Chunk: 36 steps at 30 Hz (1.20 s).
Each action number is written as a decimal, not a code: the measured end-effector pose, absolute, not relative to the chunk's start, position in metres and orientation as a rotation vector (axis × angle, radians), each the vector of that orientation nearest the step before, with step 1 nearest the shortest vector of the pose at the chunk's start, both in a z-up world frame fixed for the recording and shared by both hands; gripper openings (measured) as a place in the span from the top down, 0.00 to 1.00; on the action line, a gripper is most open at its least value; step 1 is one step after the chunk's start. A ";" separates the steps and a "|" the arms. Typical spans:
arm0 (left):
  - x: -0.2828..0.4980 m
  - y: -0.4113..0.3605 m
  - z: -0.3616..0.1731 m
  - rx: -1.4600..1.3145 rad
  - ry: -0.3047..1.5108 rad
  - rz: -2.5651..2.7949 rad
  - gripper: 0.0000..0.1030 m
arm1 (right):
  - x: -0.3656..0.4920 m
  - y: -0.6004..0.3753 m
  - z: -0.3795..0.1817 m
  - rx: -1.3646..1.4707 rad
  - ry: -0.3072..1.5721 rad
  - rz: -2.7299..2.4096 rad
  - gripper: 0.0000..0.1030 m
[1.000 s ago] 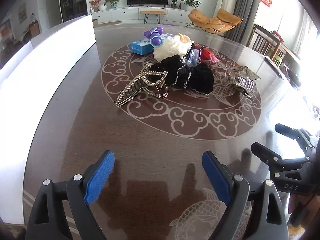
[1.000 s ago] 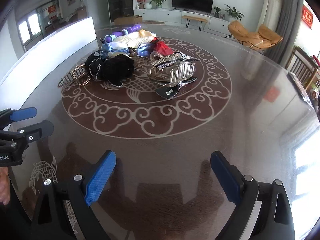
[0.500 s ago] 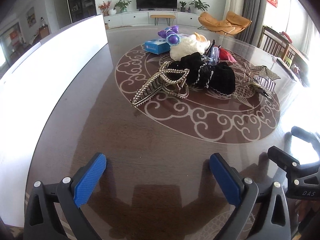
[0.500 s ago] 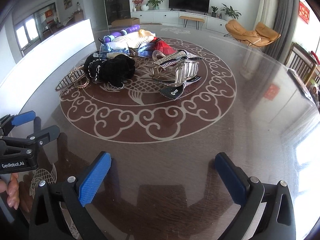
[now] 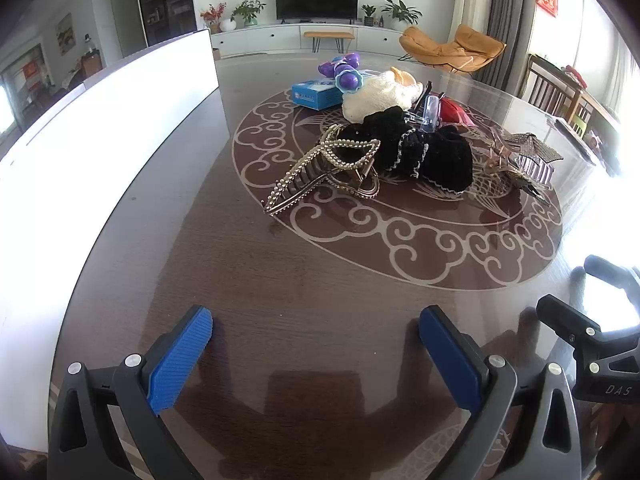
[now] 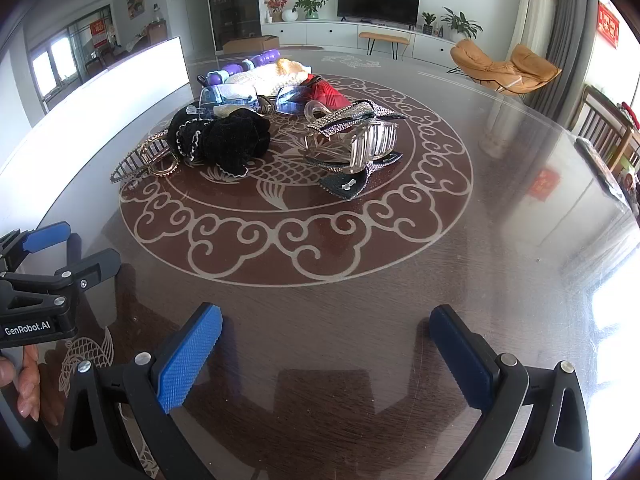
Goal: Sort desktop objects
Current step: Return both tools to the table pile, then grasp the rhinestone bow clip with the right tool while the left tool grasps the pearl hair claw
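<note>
Two grippers: my left gripper (image 5: 316,344) and right gripper (image 6: 326,344) have just spread wide, nothing between them.
Pile: hair clips (image 5: 320,172), black scrunchie (image 6: 224,138), frame centre.
Risk: tangled pieces may drag neighbours.

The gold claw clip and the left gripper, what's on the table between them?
Nothing. In the left wrist view only bare table lies between the gold claw clip and the open left gripper.
</note>
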<state>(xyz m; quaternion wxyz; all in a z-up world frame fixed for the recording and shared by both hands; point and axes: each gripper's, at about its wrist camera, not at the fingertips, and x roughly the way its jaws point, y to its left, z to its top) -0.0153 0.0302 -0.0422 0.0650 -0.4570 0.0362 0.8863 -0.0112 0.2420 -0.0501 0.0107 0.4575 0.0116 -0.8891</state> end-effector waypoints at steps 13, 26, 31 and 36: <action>-0.016 0.030 -0.042 -1.379 0.110 2.674 0.00 | -0.011 0.242 -0.050 1.428 0.036 -2.775 0.00; -0.013 0.027 -0.041 -1.350 0.144 2.618 0.00 | -0.011 0.241 -0.052 1.429 0.038 -2.775 0.00; -0.015 0.023 -0.041 -1.366 0.116 2.652 0.00 | -0.012 0.240 -0.052 1.429 0.038 -2.775 0.00; -0.017 0.021 -0.042 -1.374 0.102 2.671 0.00 | -0.012 0.240 -0.052 1.429 0.033 -2.774 0.00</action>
